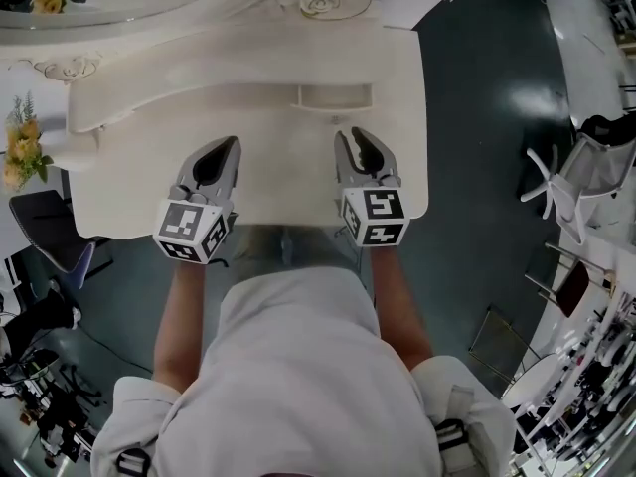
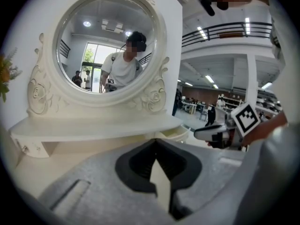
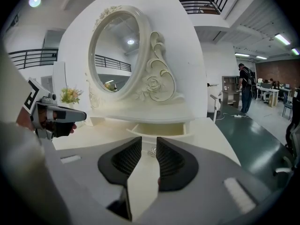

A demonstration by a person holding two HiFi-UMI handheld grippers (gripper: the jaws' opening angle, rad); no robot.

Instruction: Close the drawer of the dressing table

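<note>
Drawer (image 1: pixel 335 96) of the dressing table (image 1: pixel 268 192) stands pulled out a little from under the raised shelf, just ahead of the right gripper (image 1: pixel 350 135); that gripper's jaws are a narrow way apart and hold nothing, and its own view shows the drawer's small knob (image 3: pixel 152 151) through the gap, beyond the tips and untouched; the left gripper (image 1: pixel 231 144) hovers beside it over the bare tabletop, its jaws closed tip to tip on nothing; both point toward the back of the table; behind the shelf rises the carved oval mirror (image 2: pixel 110 46), a person reflected in it; yellow flowers (image 1: pixel 22 152) stand off the table's left end; a dark green floor (image 1: pixel 487 117) lies to the right, with a white chair (image 1: pixel 566 182) on it.
</note>
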